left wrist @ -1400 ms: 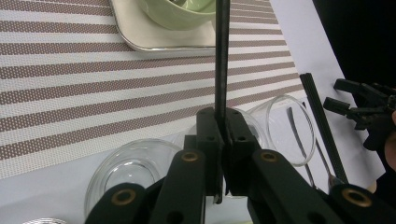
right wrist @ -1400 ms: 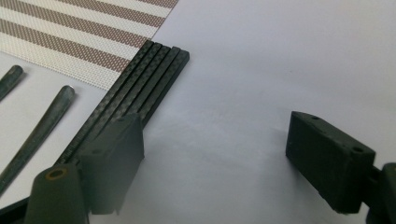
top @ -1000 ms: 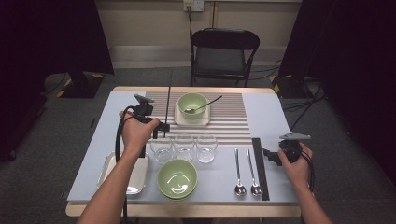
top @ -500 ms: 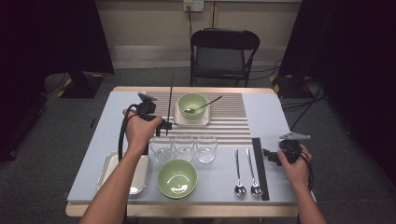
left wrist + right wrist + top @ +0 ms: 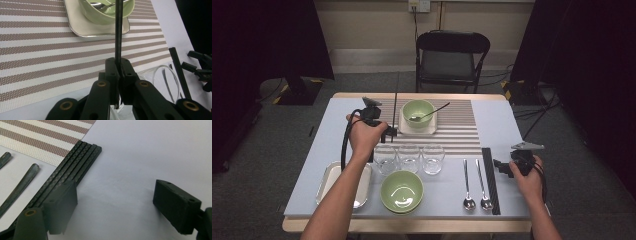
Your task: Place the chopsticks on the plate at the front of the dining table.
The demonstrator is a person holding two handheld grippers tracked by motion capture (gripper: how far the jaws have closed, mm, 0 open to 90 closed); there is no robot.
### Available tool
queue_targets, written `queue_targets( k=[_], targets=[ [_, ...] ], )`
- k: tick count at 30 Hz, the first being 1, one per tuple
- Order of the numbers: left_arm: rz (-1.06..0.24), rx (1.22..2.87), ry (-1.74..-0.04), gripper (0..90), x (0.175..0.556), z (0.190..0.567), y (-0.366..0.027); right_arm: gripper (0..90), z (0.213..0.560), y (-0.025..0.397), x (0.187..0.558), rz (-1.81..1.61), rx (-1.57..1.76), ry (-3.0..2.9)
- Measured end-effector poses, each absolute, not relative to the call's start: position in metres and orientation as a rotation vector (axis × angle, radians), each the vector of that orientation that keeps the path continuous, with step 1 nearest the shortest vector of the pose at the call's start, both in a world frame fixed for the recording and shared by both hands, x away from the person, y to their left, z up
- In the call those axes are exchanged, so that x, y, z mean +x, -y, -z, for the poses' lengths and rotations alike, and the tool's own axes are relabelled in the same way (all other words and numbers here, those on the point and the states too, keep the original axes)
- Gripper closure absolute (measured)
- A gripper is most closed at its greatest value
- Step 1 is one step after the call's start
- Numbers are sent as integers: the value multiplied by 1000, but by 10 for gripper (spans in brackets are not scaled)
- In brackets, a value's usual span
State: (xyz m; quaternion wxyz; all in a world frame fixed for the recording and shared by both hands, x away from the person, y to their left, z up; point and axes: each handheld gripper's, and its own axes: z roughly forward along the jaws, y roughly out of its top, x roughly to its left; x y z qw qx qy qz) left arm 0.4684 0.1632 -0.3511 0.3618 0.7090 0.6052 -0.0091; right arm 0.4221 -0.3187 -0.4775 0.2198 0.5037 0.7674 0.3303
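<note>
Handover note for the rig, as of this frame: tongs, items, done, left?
Left tongs: shut on a black chopstick, held over the striped placemat beside the far green bowl on its tray.
Right tongs: open, holding nothing, beside the black chopsticks at the table's right.
Done: one chopstick picked up.
Left: likely set it down at the far setting; the rest of the chopsticks lie by the two spoons.
</note>
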Motion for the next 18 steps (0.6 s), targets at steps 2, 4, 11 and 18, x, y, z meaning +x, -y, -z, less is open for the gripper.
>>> queue_targets(
  k=[2,4,11,18],
  targets=[
    [19,1840,-1556,872,470,350,-163,183,478,319,422,-912,1394,-2121],
    [13,1841,-1556,872,472,349,-163,182,478,319,422,-912,1394,-2121],
    [15,1822,-1563,872,478,351,-162,182,478,319,422,-912,1393,-2121],
    [8,1820,-1574,872,485,354,-161,182,478,319,422,-912,1395,-2121]
  ],
)
